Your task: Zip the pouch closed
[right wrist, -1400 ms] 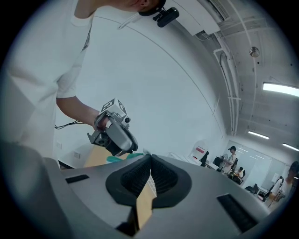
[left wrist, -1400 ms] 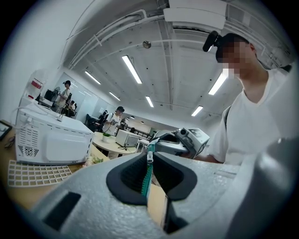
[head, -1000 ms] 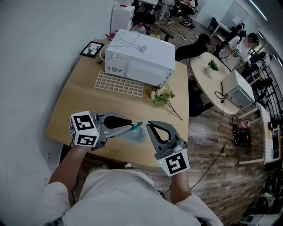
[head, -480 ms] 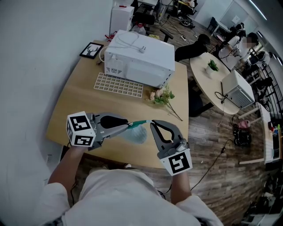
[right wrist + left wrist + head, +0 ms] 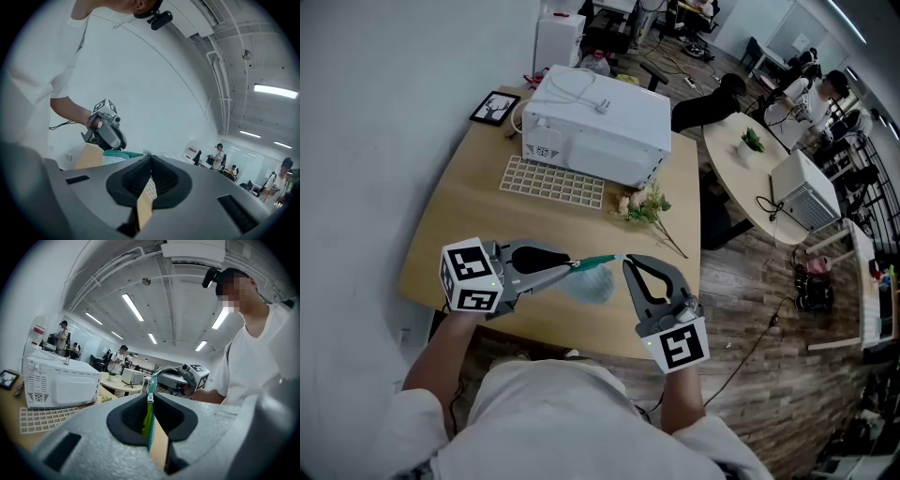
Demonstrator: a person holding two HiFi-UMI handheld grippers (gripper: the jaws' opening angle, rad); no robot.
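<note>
A see-through pale blue pouch (image 5: 589, 283) with a teal zipper (image 5: 595, 260) hangs in the air over the front of the wooden table (image 5: 464, 225), stretched between both grippers. My left gripper (image 5: 575, 265) is shut on the zipper's left end; in the left gripper view the teal zipper tape (image 5: 151, 385) runs from its shut jaws (image 5: 150, 397) across to the right gripper (image 5: 180, 378). My right gripper (image 5: 626, 259) is shut at the zipper's right end, on the pull. In the right gripper view a small pale piece shows at its shut tips (image 5: 151, 157), with the pouch (image 5: 117, 156) and left gripper (image 5: 105, 133) beyond.
A white microwave (image 5: 598, 120) stands at the back of the table, with a white grid tray (image 5: 553, 180) and a flower sprig (image 5: 645, 204) in front of it. A small picture frame (image 5: 495, 104) sits at the back left. A round table (image 5: 750, 183) stands to the right.
The two grippers have drawn slightly apart, the right one shifting right. The zipper between them now lies straighter, and the pouch is less bunched.
</note>
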